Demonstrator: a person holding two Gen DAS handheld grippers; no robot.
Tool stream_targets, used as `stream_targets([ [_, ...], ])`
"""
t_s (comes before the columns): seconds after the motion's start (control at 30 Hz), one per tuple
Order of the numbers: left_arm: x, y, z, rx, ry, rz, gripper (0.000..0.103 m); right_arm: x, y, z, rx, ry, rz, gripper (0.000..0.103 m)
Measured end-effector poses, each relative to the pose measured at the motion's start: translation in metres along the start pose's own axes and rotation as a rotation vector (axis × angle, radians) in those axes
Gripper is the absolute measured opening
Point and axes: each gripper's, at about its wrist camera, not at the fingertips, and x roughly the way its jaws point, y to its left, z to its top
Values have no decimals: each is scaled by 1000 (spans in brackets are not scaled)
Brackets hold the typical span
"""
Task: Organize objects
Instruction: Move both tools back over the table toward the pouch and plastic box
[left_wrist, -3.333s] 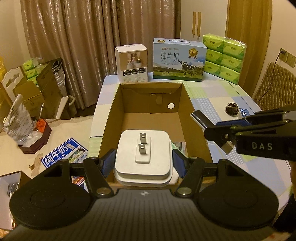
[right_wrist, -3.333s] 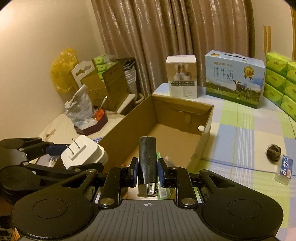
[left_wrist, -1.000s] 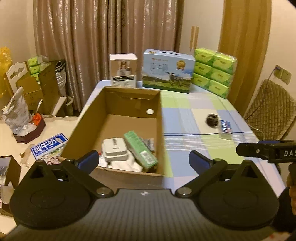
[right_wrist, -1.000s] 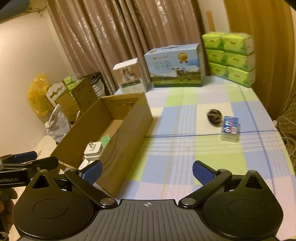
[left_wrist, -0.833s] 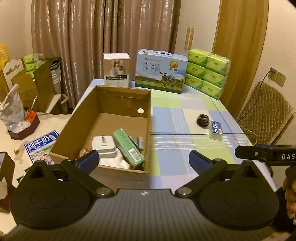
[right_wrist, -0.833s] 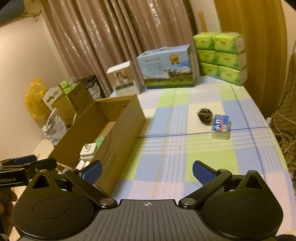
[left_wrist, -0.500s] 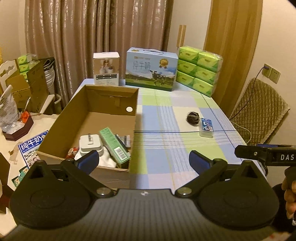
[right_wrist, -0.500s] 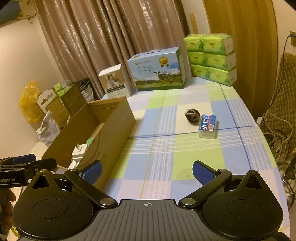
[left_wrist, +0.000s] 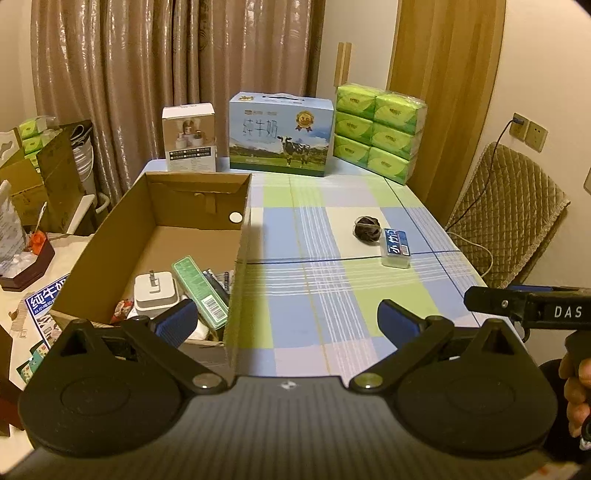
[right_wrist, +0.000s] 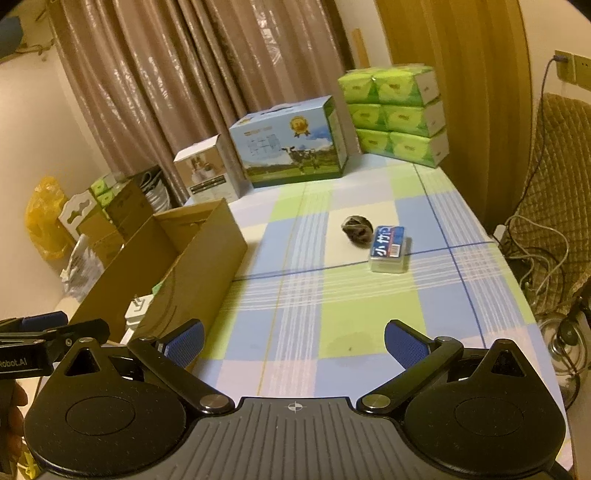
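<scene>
Both the left hand-held gripper (left_wrist: 284, 325) and right hand-held gripper (right_wrist: 293, 341) are spread and empty. The dark ball (right_wrist: 356, 229) and blue-labelled case (right_wrist: 388, 249) lie touching, far right of the cardboard box (left_wrist: 242, 229) on the desk (right_wrist: 314, 295); grabbing one may knock the other away.

A lived-in home room: heavy brown curtains (left_wrist: 110, 74) behind a surface (left_wrist: 332, 229) under a checked cloth, stacked green tissue packs (left_wrist: 380, 129), a milk gift carton (left_wrist: 280, 136), a quilted chair (left_wrist: 506, 221), and wall sockets (left_wrist: 528, 131).
</scene>
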Motion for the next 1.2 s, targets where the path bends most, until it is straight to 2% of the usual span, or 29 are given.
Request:
stream_targets([
  [0.63,29,-32,1,31,27,-52,102,5,-39,-2,58,-6,-54,101],
  [0.93,47,-47,8,43,-6,-61,102,12,-61,7,60,-28,-98,101],
  [1.2,92,-66,27,72,2,-67,102,43,-84,29,53,-52,-134,101],
])
